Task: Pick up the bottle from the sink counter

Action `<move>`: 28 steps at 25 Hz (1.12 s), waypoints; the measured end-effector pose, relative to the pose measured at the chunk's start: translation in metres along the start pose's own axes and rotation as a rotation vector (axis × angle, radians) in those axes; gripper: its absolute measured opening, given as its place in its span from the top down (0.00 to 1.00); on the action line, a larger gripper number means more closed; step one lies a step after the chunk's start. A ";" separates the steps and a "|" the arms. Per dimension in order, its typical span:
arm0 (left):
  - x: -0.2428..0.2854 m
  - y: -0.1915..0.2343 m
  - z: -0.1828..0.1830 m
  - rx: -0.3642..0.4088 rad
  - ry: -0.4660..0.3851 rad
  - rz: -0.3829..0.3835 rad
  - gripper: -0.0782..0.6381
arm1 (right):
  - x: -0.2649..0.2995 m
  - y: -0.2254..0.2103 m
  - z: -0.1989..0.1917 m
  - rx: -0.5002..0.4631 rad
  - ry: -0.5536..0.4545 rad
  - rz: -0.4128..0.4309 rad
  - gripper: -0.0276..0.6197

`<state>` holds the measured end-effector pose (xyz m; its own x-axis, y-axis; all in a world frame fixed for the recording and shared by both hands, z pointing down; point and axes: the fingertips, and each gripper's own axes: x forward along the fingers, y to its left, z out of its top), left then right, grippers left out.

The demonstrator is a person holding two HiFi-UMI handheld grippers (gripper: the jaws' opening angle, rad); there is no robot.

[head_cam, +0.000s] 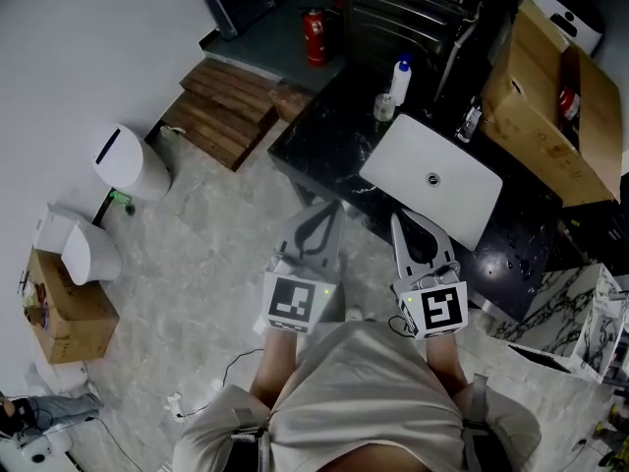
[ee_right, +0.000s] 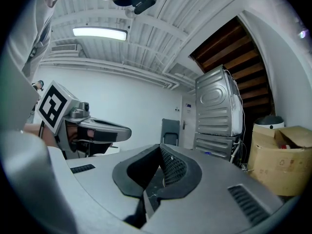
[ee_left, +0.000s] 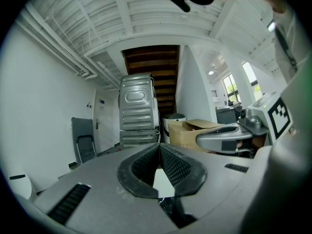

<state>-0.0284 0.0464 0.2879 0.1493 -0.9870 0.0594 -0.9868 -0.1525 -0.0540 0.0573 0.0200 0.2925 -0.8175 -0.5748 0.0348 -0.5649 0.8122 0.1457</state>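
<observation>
While the bottle (head_cam: 400, 80) is standing upright on the black table (head_cam: 313, 144) just beyond the far left corner of the sink (head_cam: 447, 200), I am holding both tongs level on the near side of that sink, well short of the bottle. The left tongs (head_cam: 316, 219) and the right tongs (head_cam: 403, 229) are both sitting closed on nothing, which I am reading as a carrying posture for the approach; whichever goes for the bottle is needing to open first.
</observation>
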 end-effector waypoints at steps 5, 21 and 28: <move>0.027 0.015 -0.006 0.003 0.011 -0.028 0.89 | 0.024 -0.014 -0.006 0.002 0.014 -0.020 0.96; 0.119 0.072 -0.021 -0.010 0.043 -0.153 0.89 | 0.105 -0.062 -0.025 0.017 0.085 -0.147 0.96; 0.154 0.094 -0.029 -0.012 0.053 -0.229 0.89 | 0.138 -0.079 -0.036 0.027 0.120 -0.215 0.96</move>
<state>-0.0996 -0.1186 0.3207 0.3657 -0.9228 0.1211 -0.9285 -0.3708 -0.0217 -0.0067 -0.1265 0.3217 -0.6601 -0.7410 0.1232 -0.7284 0.6715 0.1359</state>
